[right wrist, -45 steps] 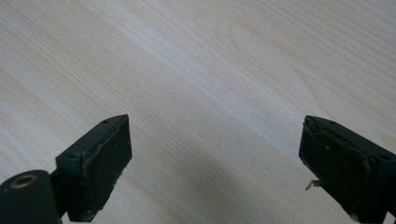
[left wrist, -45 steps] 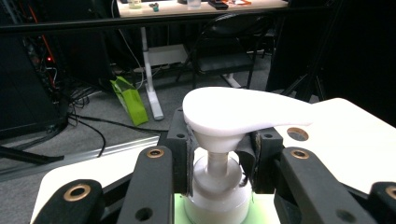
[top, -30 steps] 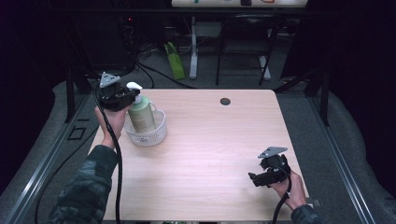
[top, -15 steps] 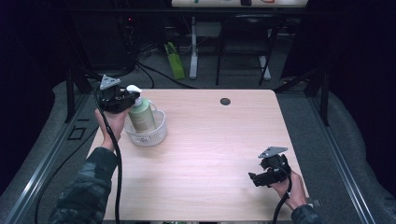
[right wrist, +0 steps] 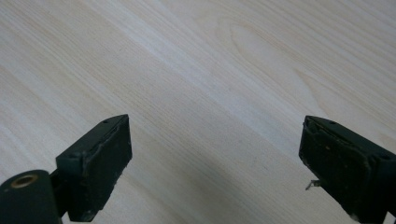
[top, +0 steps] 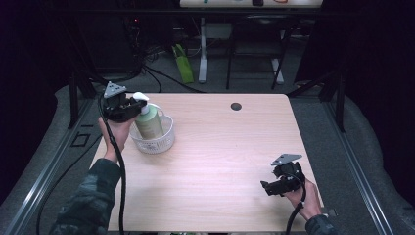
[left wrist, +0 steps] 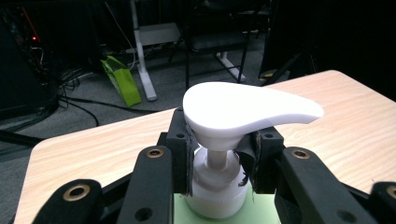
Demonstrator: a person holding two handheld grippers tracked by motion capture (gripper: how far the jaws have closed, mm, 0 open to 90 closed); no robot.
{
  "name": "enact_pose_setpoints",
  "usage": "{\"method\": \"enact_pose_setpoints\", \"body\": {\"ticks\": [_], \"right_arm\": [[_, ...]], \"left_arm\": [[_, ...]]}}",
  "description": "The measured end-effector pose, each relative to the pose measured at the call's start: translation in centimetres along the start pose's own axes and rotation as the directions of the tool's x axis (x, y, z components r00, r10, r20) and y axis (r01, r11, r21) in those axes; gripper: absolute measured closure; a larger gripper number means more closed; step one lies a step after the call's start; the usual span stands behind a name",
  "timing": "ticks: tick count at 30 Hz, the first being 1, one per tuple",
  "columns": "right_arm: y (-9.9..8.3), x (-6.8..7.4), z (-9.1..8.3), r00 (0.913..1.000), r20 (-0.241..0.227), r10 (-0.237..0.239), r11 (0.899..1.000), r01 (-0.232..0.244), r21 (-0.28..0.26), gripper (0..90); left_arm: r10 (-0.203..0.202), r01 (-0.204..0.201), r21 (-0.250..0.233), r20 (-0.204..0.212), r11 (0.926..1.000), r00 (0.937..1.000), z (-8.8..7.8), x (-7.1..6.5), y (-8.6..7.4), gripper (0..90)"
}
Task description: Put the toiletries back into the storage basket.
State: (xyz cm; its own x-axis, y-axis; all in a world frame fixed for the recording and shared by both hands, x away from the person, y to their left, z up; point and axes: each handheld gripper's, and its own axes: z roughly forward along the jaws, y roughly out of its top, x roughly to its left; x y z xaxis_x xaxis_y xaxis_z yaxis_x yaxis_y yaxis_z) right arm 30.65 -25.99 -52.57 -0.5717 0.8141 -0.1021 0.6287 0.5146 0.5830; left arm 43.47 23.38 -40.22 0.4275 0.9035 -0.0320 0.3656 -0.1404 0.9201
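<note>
1. While the person's left hand is holding it at the table's 10 o'clock corner, the left gripper is clamping the neck of a pale green plastic pump bottle with a white dispenser head.
2. In the left gripper view, the two black jaws are pressing on either side of the white collar just under the dispenser head, so the bottle is sitting firmly between them; the nozzle is pointing toward 3 o'clock in that view.
3. The bottle is standing upright inside a small round white perforated plastic basket, which is resting on the light wooden table near its 10 o'clock corner.
4. The right gripper is sitting in the person's right hand near the table's 5 o'clock corner, well apart from the bottle and the basket.
5. In the right gripper view, its jaws are standing wide apart and gripping nothing, with bare wood grain lying between them.
6. A small round black disc is lying on the table near its 12 o'clock edge, well apart from both grippers.
</note>
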Motion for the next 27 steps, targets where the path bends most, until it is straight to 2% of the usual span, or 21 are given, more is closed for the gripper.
{"method": "enact_pose_setpoints", "body": {"ticks": [7,19,24,27], "right_arm": [[0.0,0.0,0.0,1.0,0.001,-0.003,1.0,0.003,0.001,8.8],[0.0,0.1,-0.1,1.0,0.003,0.001,1.0,-0.001,0.0,8.9],[0.0,0.1,-0.2,1.0,0.002,0.0,1.0,0.0,-0.001,8.9],[0.1,0.1,-0.2,1.0,0.004,-0.002,1.0,0.002,-0.001,8.9]], "left_arm": [[-0.002,0.002,0.014,0.022,0.9999,0.9998,-0.3,-0.4,-0.1,65.9],[-0.017,0.017,0.002,0.008,0.9998,0.9998,-1.2,-0.8,-0.1,56.1],[-0.018,0.018,0.008,-0.013,0.9998,0.9998,-1.6,-0.7,-0.1,40.8],[-0.022,0.022,0.014,-0.017,0.9997,0.9996,-1.8,-0.7,0.0,27.7]]}}
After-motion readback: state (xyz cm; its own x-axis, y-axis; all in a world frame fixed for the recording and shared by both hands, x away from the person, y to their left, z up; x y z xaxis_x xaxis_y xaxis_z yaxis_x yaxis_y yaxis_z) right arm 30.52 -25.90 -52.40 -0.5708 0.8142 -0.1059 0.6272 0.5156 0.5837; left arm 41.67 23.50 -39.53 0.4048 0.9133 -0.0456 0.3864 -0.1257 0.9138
